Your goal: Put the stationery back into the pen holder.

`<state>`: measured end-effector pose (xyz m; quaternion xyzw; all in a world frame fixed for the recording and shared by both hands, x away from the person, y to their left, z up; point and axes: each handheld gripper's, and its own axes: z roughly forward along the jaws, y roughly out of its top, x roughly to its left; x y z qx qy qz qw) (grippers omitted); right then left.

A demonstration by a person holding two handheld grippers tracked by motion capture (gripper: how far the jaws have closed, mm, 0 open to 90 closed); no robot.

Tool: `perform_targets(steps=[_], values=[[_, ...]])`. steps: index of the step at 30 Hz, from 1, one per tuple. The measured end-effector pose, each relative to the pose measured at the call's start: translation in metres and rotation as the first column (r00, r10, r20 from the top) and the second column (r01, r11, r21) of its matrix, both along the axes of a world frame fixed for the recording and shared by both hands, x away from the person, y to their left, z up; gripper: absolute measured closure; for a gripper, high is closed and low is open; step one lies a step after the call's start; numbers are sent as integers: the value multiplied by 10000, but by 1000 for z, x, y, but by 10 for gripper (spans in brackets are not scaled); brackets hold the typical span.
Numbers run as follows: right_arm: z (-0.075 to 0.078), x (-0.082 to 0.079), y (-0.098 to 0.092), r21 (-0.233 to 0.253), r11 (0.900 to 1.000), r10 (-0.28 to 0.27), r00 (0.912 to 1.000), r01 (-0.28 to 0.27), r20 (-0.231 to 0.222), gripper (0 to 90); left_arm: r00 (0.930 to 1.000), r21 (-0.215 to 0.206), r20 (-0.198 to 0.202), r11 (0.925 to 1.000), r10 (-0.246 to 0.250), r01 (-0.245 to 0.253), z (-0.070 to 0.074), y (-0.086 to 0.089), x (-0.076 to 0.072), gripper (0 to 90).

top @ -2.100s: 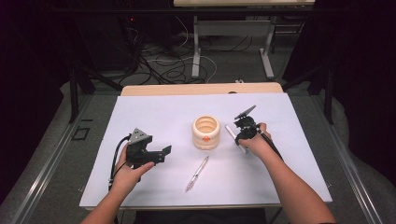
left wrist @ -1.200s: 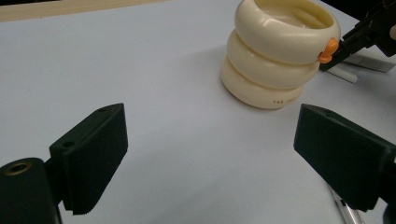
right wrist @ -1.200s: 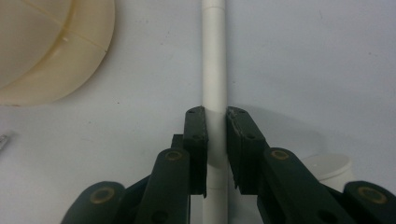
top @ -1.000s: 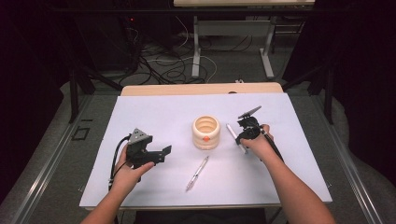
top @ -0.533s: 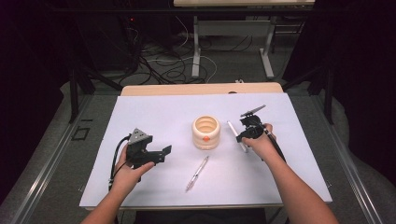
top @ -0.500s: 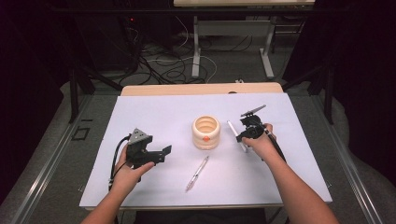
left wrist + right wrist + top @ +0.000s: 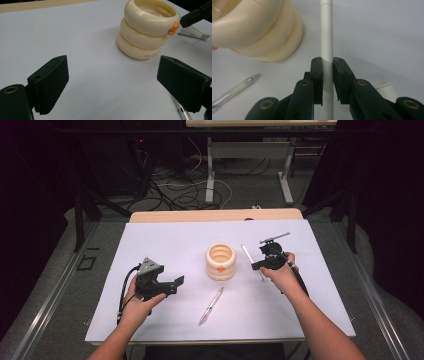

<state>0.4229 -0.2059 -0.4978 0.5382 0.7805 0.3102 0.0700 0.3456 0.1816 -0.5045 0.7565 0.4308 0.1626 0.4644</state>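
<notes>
A cream ringed cup with an orange spot stands mid-mat. Just right of it lies a white pen, and my right gripper is shut on it. In the right gripper view the two jaws of the right gripper pinch the white pen across its barrel, beside the cup. My left gripper is held left of the cup, open and holding nothing. Its view has the left gripper wide apart, facing the cup. A clear pen lies in front of the cup.
The white mat covers the table, with a wooden strip along the far edge. Cables and table legs lie on the floor beyond. The clear pen is left of the right gripper's jaws.
The right hand and its gripper have shifted slightly to the right by the white pen. The left gripper, the cup and the clear pen have stayed put.
</notes>
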Motion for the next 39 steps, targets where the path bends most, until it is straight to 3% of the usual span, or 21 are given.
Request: perform_targets(steps=[3,4,11,22,25,31,35,39], values=[[4,-4,1,115,9999,20,9999,-21,100,785,10000,-41,23,10000,-48,48,2,-1,-1,125],[6,-8,1,269,9996,82,9994,-91,329,786,9999,-53,79,10000,-82,83,3,-2,-1,157],[14,-20,2,696,9972,214,9968,-268,771,786,9990,-169,110,9990,-424,426,8,-8,-3,164],[25,-39,5,1334,9892,399,9867,-613,1576,785,9969,-315,283,9967,-739,747,18,-15,-3,207],[28,-46,8,1395,9861,614,9784,-900,1972,785,9961,-386,394,9960,-785,800,24,-18,-2,210],[33,-53,15,1519,9818,777,9710,-1139,2261,785,9935,-498,663,9942,-924,958,34,-22,0,215],[36,-58,19,1636,9759,972,9585,-1448,2681,786,9934,-596,608,9932,-968,1004,40,-24,1,229],[37,-62,24,1667,9723,1109,9514,-1637,2873,785,9929,-677,606,9920,-1025,1065,44,-27,2,231]])
